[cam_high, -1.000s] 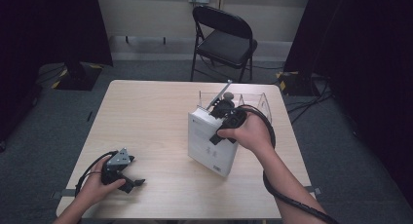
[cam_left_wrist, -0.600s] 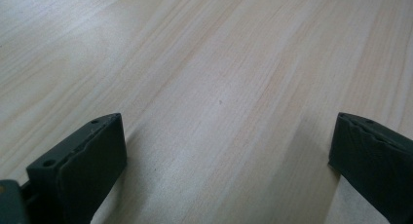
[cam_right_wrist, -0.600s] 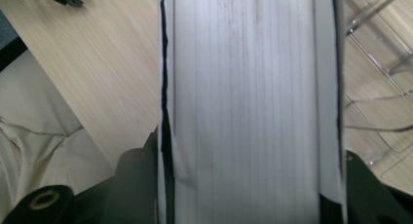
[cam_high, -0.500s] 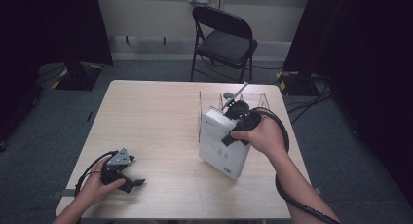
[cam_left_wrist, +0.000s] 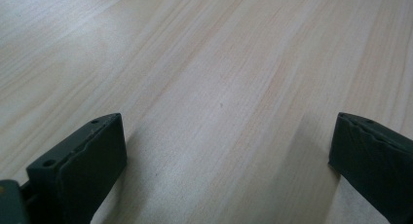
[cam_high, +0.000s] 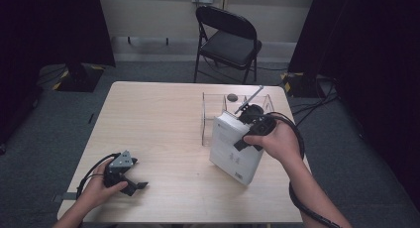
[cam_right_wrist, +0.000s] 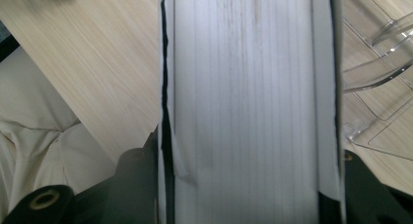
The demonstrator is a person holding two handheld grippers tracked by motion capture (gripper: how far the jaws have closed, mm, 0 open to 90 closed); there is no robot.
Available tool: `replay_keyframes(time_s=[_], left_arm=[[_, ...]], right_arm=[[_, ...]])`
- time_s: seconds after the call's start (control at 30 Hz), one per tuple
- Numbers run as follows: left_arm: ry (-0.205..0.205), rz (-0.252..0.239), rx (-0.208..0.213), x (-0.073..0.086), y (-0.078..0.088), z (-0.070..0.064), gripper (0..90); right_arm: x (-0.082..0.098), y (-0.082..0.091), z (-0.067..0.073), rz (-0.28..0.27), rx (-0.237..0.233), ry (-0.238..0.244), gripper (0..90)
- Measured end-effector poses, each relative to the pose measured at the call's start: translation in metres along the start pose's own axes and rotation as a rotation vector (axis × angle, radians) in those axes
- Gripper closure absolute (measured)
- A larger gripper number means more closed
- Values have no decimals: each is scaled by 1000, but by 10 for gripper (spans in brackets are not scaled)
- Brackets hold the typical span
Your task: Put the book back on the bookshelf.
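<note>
Beside the clear bin (cam_high: 210, 116), right hand-held gripper (cam_high: 242, 134) clamps a white book (cam_high: 233, 151); left (cam_high: 131, 181) gapes wide.

Matt pale wood table (cam_high: 163, 119), clear plastic holder (cam_high: 213, 106), seemingly paper-paged book (cam_high: 233, 148)

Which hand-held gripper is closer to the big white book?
The right one. The right hand-held gripper is clamped on the white book, with one jaw on each cover. The left hand-held gripper rests open on the table, well apart from the book.
</note>
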State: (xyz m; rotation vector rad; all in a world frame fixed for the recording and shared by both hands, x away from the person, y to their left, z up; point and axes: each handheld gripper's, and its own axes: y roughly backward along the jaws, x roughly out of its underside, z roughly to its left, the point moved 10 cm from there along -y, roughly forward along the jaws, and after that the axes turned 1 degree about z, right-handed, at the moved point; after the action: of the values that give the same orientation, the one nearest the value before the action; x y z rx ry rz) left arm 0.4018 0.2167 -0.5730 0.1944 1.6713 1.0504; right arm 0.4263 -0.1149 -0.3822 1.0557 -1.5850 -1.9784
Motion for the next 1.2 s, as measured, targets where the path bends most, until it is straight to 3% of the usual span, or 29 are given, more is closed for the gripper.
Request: replay_keyframes(time_s=[0.5,1.2], left_arm=[[-3,-1,3,0,0,0,0],[-3,-1,6,0,0,0,0]], right_arm=[[14,10,-10,-5,-7,-34,522],[33,20,-23,-17,24,-82,522]])
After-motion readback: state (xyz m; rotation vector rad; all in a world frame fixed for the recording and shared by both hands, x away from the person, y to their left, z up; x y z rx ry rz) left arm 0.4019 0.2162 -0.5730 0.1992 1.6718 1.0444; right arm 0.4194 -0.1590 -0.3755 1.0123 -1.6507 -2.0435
